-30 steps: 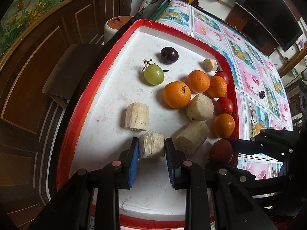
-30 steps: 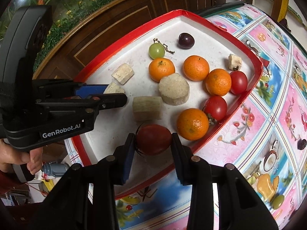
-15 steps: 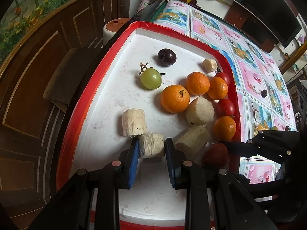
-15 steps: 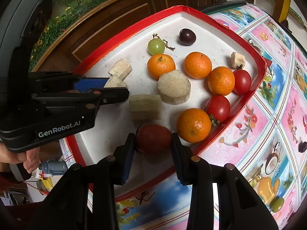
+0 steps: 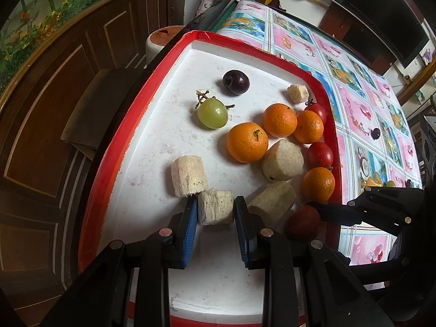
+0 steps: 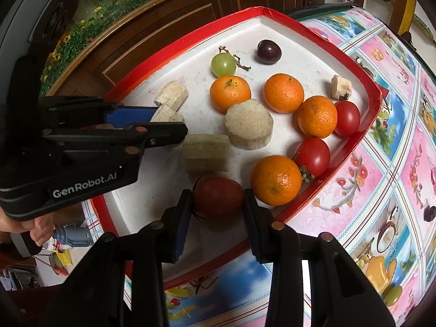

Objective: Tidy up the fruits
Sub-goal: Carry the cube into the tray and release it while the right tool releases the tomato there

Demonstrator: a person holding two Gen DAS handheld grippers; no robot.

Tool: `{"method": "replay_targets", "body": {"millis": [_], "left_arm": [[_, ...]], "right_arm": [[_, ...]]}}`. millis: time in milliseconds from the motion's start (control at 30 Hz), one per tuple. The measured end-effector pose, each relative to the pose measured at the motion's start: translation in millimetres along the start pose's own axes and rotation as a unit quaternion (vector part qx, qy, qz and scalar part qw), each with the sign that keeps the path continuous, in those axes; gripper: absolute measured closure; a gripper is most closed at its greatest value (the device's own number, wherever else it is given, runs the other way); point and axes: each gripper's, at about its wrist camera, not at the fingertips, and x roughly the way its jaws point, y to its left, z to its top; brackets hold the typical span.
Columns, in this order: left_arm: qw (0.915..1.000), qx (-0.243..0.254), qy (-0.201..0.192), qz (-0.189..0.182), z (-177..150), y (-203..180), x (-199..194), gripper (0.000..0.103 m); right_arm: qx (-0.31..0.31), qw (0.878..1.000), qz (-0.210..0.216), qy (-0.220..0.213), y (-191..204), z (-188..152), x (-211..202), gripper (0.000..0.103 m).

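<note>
Fruit lot, laid out in a white tray with a red rim [image 5: 106, 169], which sat on a surface covered by a pink and blue patterned cloth [image 6: 403, 147].

Left gripper [image 5: 215, 212]: blue pads clamped on a small pale cut chunk [image 5: 215, 210], low over the near part of the tray floor. A second pale chunk [image 5: 188, 175] lay just beside it, touching or nearly so. Whether the held chunk rested on the tray or hung just above it could not be told.

Right gripper [image 6: 218, 201]: jaws closed on a dark red tomato [image 6: 218, 196] at the tray's near edge, pads pressing both flanks, its dried calyx towards the left pad.

Remaining contents:
- four oranges, the nearest [image 6: 275, 180] just beside the held tomato;
- two smaller red tomatoes [image 6: 312, 156] along the right rim, one touching an orange;
- a round pale slice [image 6: 249, 124] and a blocky pale piece [image 6: 206, 154] in the middle;
- a green grape with stem [image 5: 212, 113] and a dark plum-coloured fruit [image 5: 235, 81] towards the far side, apart from each other;
- a small pale cube [image 6: 341, 87] near the far right rim.

A person's hand [image 6: 41, 224] showed partly beneath the left gripper's body.
</note>
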Motion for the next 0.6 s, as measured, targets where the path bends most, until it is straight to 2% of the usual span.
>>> {"method": "replay_targets", "body": {"millis": [167, 267, 333, 467, 600], "left_arm": [[1.0, -0.009, 0.001, -0.003, 1, 2, 0, 0.076], [0.9999, -0.013, 0.0, 0.001, 1, 4, 0, 0.068], [0.9999, -0.017, -0.002, 0.003, 0, 5, -1, 0.057], [0.9997, -0.022, -0.008, 0.007, -1, 5, -6, 0.051], [0.9994, -0.021, -0.023, 0.015, -2, 2, -13, 0.04]], "right_arm": [[0.004, 1.0, 0.004, -0.001, -3, 0, 0, 0.063], [0.003, 1.0, 0.007, -0.002, -4, -1, -4, 0.062], [0.001, 1.0, 0.007, -0.004, -4, -2, -7, 0.061], [-0.004, 1.0, 0.012, -0.011, -5, -7, -19, 0.055], [-0.013, 1.0, 0.014, -0.019, -4, -12, -33, 0.048]]}}
